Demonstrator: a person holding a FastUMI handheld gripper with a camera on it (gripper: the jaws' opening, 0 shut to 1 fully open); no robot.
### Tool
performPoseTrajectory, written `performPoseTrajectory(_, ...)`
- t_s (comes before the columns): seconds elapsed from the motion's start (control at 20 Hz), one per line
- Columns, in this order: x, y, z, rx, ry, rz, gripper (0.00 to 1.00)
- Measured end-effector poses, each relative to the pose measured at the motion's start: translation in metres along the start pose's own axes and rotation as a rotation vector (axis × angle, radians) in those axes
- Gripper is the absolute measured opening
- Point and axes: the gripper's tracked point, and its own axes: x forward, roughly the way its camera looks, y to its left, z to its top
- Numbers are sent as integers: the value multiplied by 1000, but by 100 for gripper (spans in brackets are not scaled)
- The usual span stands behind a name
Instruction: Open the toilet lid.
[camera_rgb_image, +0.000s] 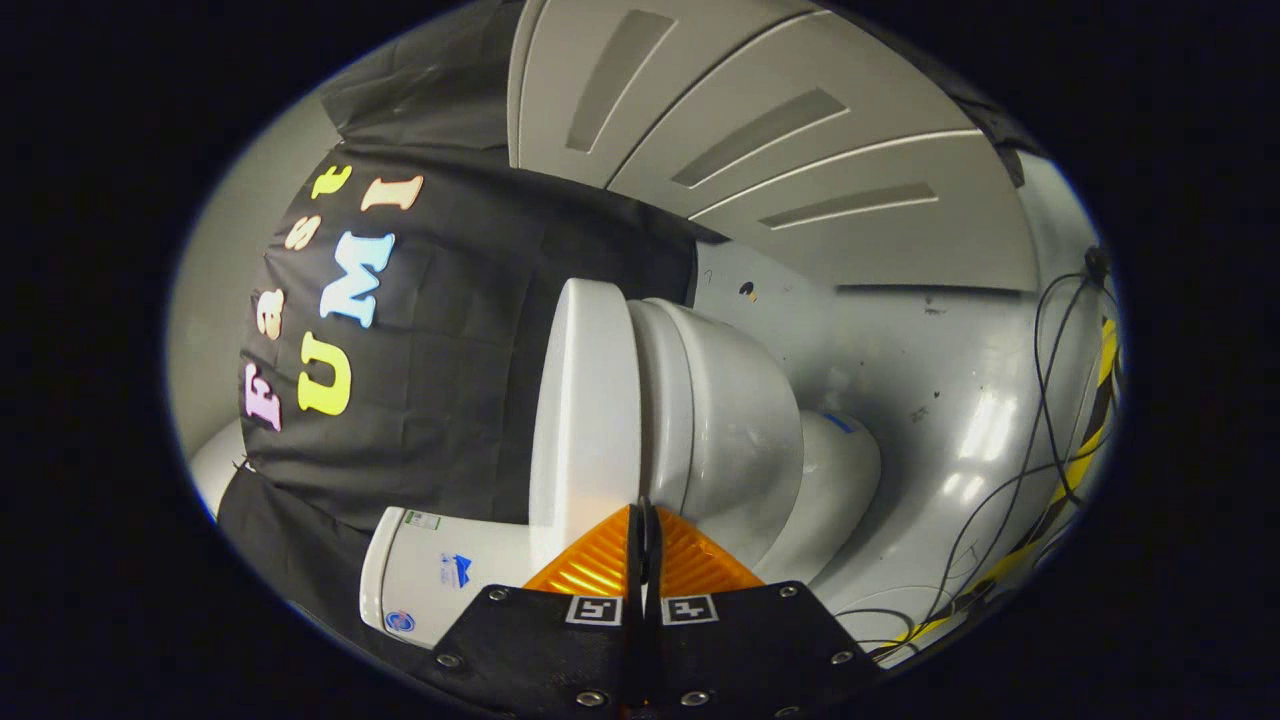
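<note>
The camera is rolled onto its side, so the toilet (700, 420) appears turned sideways, with the grey floor (930, 400) running along one flank and the black cloth wall (450, 380) behind on the other. The gripper (643, 515) has its two orange fingers (590, 570) pressed together, tips meeting with only a thin dark seam between them, clenched with nothing caught inside. Those tips sit right at the white toilet lid (585, 420), at or against its edge near the hinge end; whether they touch it or just overlap it in view cannot be told. The lid lies down flat on the seat and bowl (735, 440), closed, its broad flat face turned toward the cloth wall. Beside the fingers, on the cloth side, the white tank (440, 575) juts out, bearing small stickers. Beyond the bowl the pedestal (835, 480) meets the floor. Black cables (1040, 420) trail across the floor well apart from the toilet, alongside a strip of yellow-and-black tape (1085, 440). A pale panelled wall (760, 130) with recessed slots rises past the cloth
</note>
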Motion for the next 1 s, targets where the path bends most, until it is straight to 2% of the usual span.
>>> performPoseTrajectory(0.15, 1, 3, 0, -30, -2, -10, 0)
performPoseTrajectory(0.4, -9, 21, 4, -184, -17, -8, 0)
performPoseTrajectory(0.8, -34, 86, 7, -486, -54, 7, 0)
performPoseTrajectory(1.0, -43, 115, 2, -585, -61, -9, 0)
